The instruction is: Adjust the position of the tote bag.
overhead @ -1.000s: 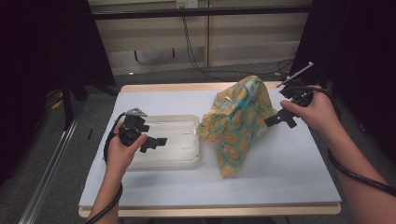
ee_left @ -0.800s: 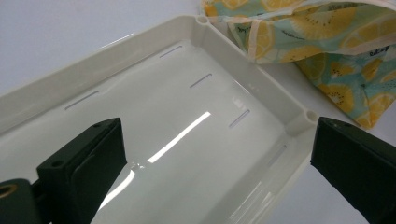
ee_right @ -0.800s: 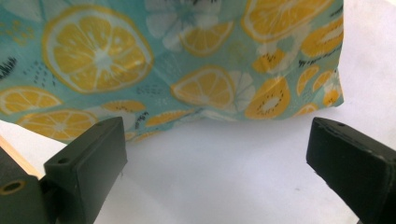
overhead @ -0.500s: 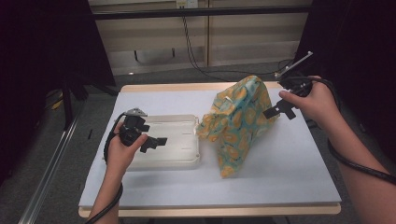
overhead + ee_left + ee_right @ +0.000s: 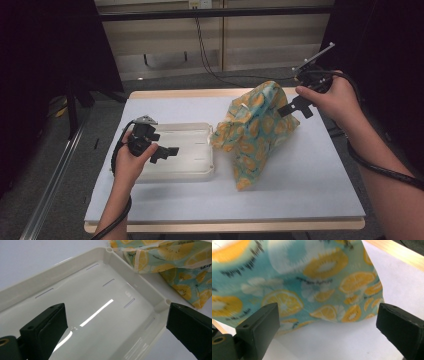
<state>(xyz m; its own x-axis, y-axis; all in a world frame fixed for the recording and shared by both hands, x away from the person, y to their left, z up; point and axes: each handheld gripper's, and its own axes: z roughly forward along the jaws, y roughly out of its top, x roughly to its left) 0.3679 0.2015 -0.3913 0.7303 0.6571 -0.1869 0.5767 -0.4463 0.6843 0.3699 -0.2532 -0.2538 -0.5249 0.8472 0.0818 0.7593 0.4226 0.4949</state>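
Approach under way: over the last second I see the right gripper [image 5: 295, 106] move from beside the fruit-print cloth bag [image 5: 255, 130] to right against its upper edge at about 2 o'clock of the bag, while the bag holds its place and shape. In the right gripper view the jaws stand wide apart with the bag's lemon print between and ahead of them, nothing pinched yet. The bag stands slumped on the white table cover [image 5: 310, 180], its left edge just beside the white plastic tray [image 5: 190, 167], which sits at 9 o'clock of it. The left gripper [image 5: 162, 152] stays over the tray's left part, jaws spread, holding nothing; its view looks into the bare tray. I judge the right tool is lining up to grasp the bag's top, likely to lift it toward the tray.
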